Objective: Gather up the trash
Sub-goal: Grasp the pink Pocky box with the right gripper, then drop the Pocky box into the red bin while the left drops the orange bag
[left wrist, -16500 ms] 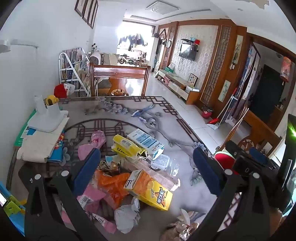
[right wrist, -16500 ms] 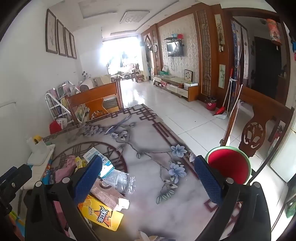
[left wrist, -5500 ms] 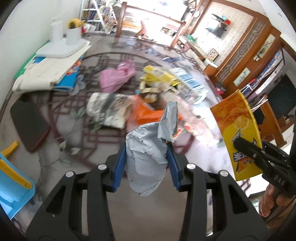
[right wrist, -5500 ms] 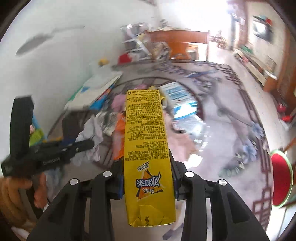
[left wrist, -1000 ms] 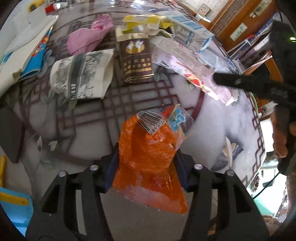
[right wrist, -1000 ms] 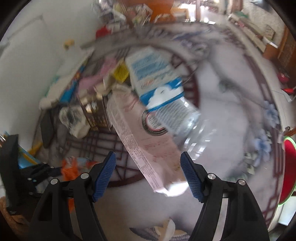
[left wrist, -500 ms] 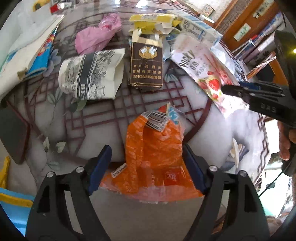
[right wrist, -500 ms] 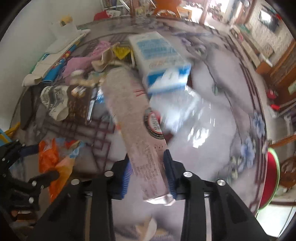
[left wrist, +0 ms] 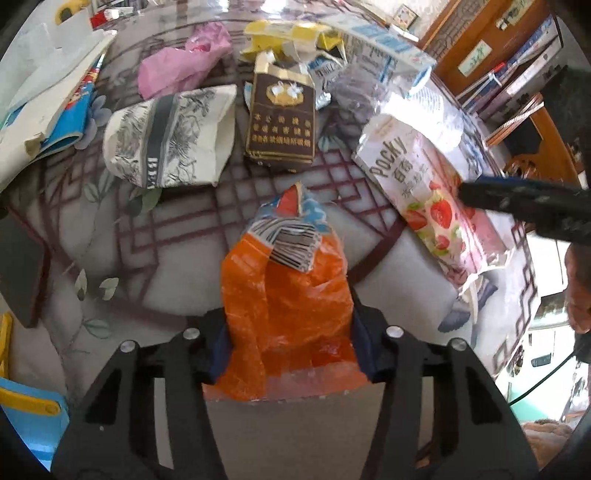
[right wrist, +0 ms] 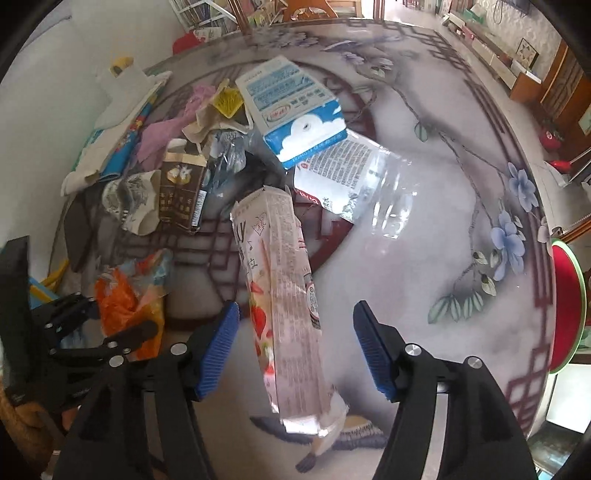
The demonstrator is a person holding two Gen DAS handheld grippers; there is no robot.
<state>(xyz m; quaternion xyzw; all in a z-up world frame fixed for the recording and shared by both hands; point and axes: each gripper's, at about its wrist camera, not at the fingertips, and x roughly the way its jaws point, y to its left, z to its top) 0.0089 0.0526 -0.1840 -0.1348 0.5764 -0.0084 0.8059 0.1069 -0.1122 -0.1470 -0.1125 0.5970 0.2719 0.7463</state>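
The left tool clamps a crumpled orange plastic bag, its jaws having just closed in on the bag, blue pads pressed to both sides. The bag stands up between the fingers, a barcode label at its top, above the patterned table. The right tool stands spread, its jaws having just opened; a pink Pocky wrapper sits in the gap, clear of both blue pads. Whether the wrapper rests on the table or hangs in the air cannot be told.

Beyond the orange bag, further trash clutters the table: a brown carton in the middle, a grey-printed white paper bag to its left, a pink plastic bag farther off, and yellow packaging at the far side. A blue-and-white milk carton lies beyond the Pocky wrapper, overlapping a clear plastic bottle. A red basin with a green rim sits off the table's right edge.
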